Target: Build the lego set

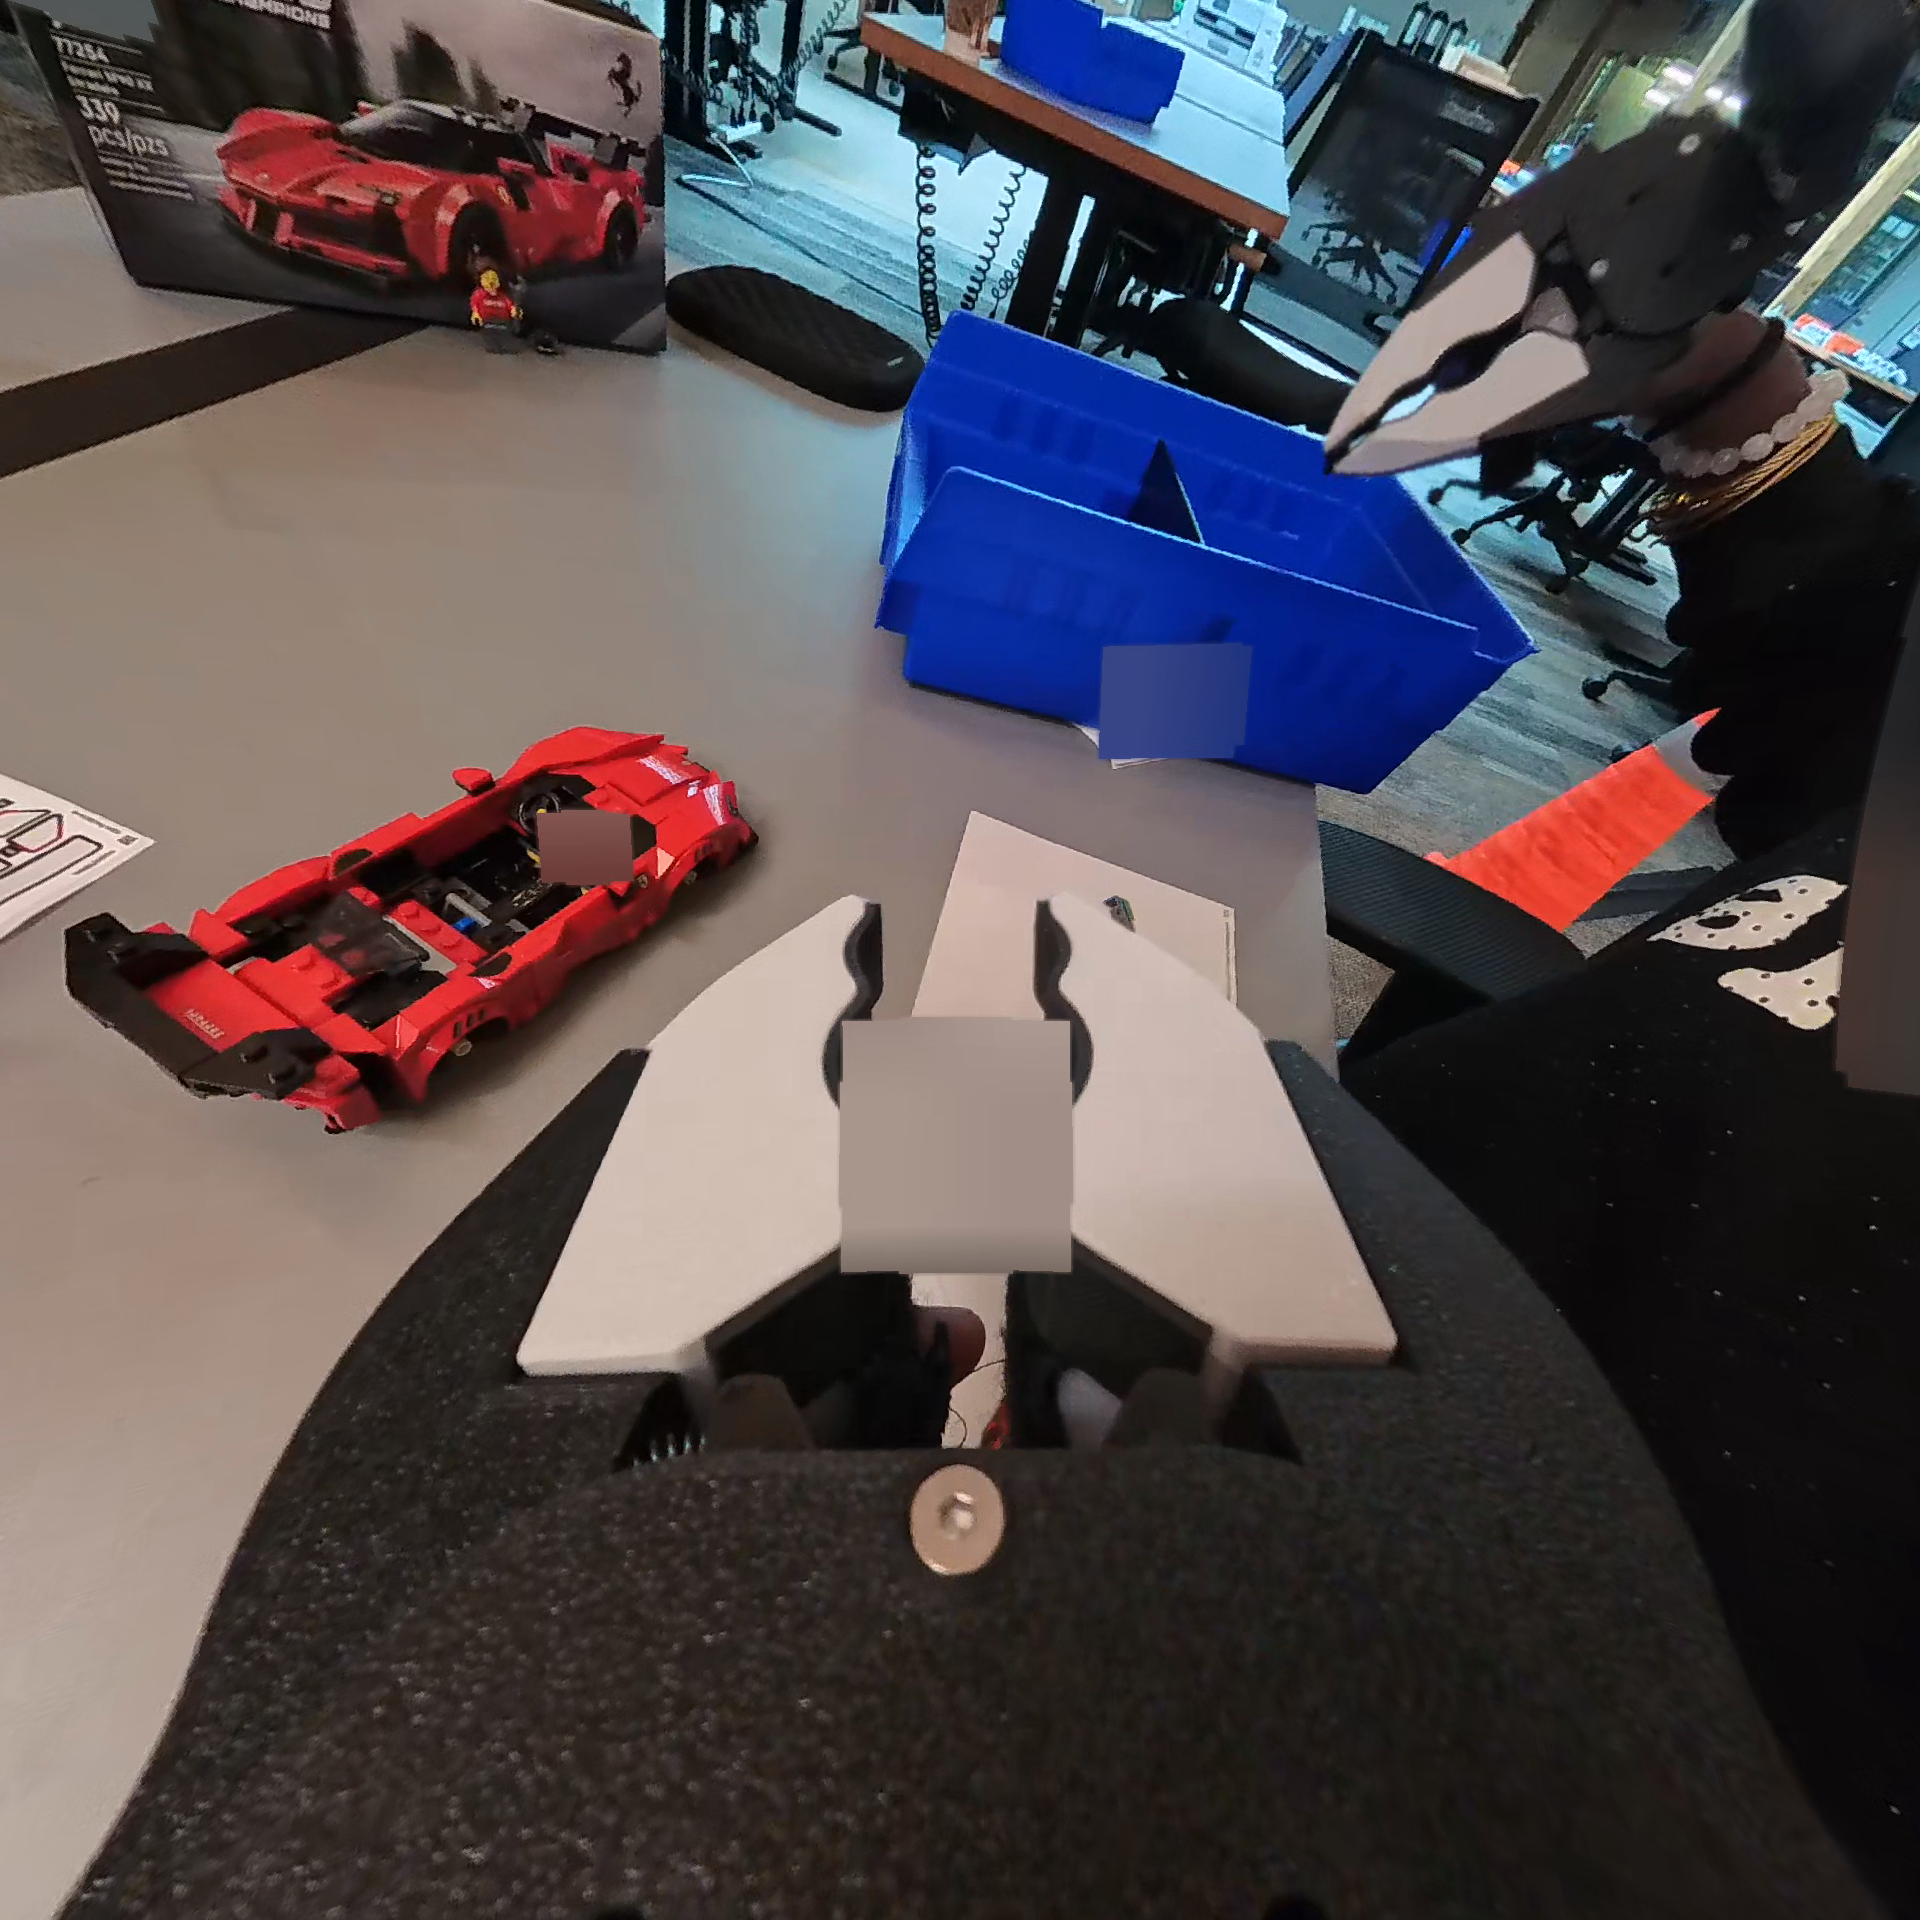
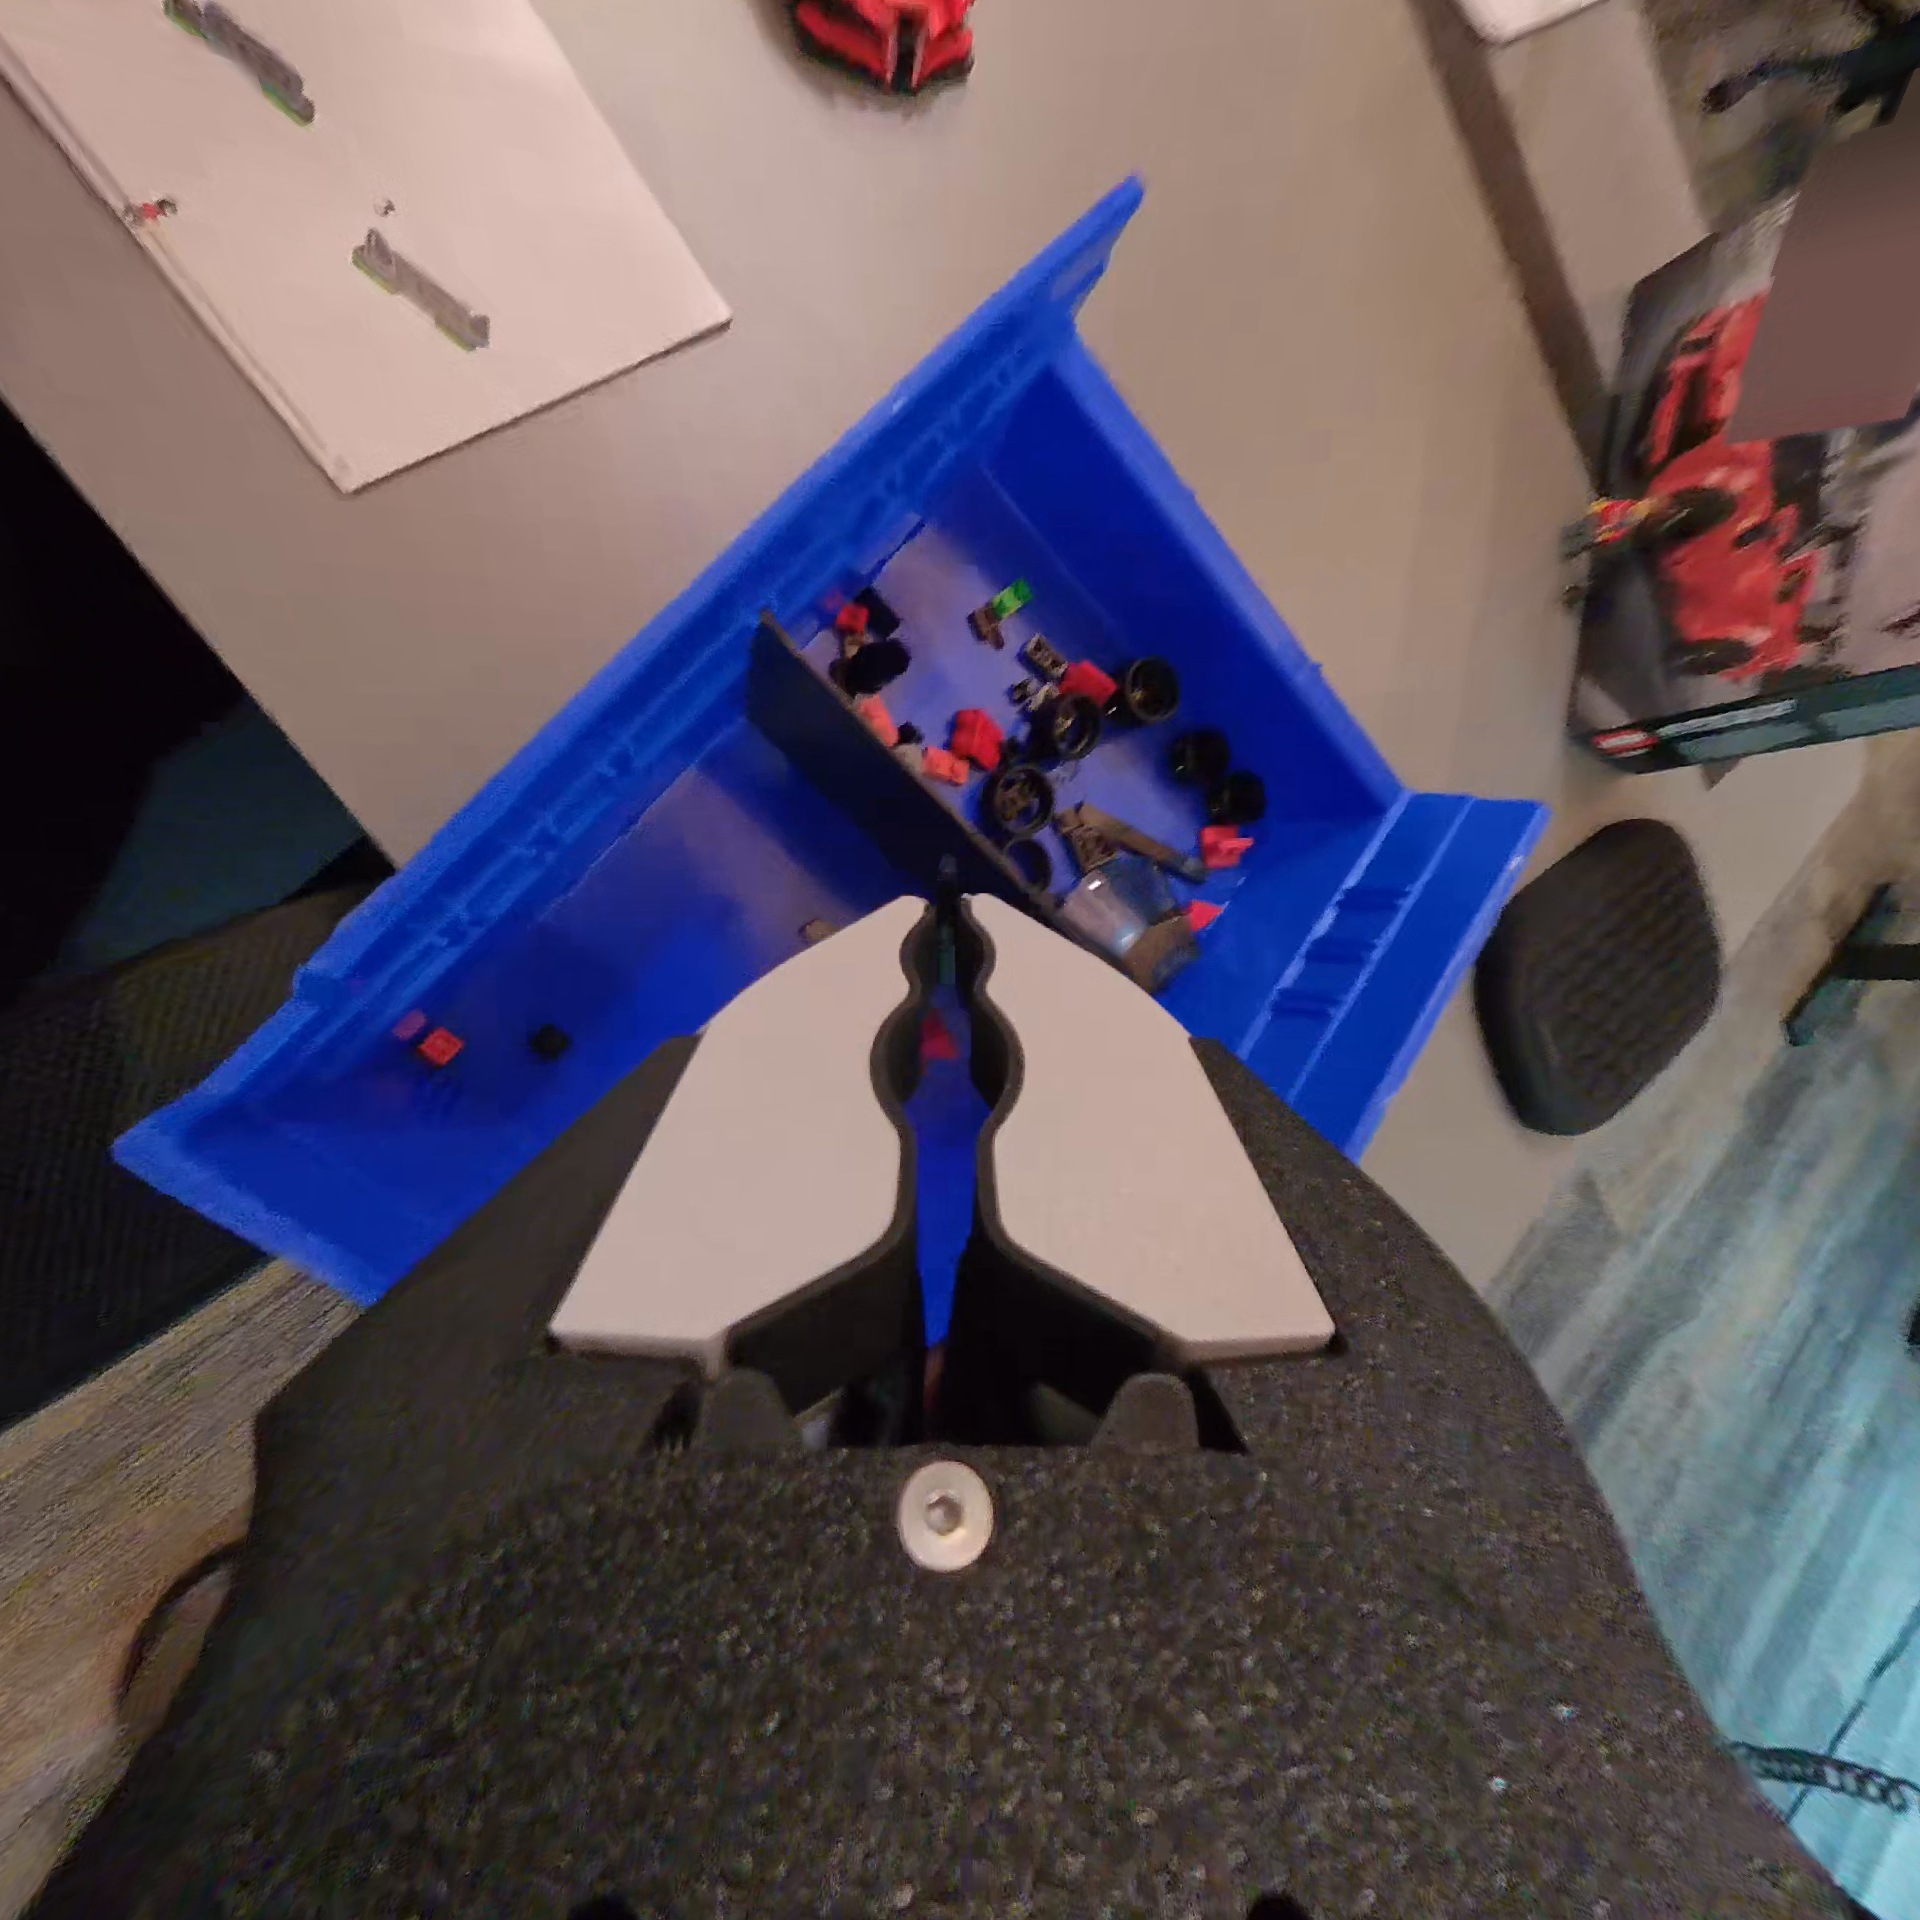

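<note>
A partly built red lego car (image 1: 416,914) lies on the grey table (image 1: 312,582), left of my left gripper (image 1: 956,914); its nose also shows in the right wrist view (image 2: 894,42). My left gripper is open and empty over the instruction booklet (image 1: 1153,935). A blue bin (image 1: 1195,592) stands beyond it. My right gripper (image 2: 948,909) hovers over the blue bin (image 2: 623,790), shut on a thin dark lego piece (image 2: 948,878). It also shows in the left wrist view (image 1: 1340,447). Loose wheels and red pieces (image 2: 1039,727) lie right of the bin's dark divider (image 2: 852,758).
The lego box (image 1: 364,156) stands at the back left, with a black wrist rest (image 1: 790,332) beside it. A sticker sheet (image 1: 52,852) lies at the far left. The table ends just right of the booklet, with a chair (image 1: 1455,935) beyond. A braceleted wrist (image 1: 1745,436) holds the right gripper. There is about 35 cm between the tips of the two grippers. To reach the partly built red lego car (image 1: 416,914) in a straight line is about 15 cm for my left fingers, about 40 cm for my right.
</note>
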A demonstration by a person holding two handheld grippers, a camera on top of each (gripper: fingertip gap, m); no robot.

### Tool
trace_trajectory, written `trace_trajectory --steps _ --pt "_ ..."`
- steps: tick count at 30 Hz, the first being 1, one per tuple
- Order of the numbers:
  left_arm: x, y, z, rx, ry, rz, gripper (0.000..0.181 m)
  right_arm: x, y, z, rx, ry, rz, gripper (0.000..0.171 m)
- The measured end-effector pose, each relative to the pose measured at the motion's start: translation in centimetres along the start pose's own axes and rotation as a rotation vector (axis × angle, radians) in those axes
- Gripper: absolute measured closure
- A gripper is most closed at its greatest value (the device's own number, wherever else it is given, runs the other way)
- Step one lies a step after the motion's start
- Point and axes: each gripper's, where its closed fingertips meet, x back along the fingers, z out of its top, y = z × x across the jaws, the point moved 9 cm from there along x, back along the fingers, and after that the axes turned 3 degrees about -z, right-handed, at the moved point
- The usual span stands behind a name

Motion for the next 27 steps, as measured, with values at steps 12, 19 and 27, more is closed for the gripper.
trace_trajectory --steps 12,19,27 --pt "-0.6 -0.5 -0.4 0.010 -0.023 0.000 0.154 -2.9 -0.5 -2.5 -0.086 -0.241 0.187 0.160" --pt "-0.3 -1.4 -0.4 -0.004 -0.067 0.058 0.155 -2.6 -0.1 -2.8 -0.151 -0.194 0.231 0.139" --pt "1.8 -2.5 0.4 0.006 -0.068 0.173 0.156 -1.2 2.0 -2.3 -0.099 -0.022 0.261 0.134"
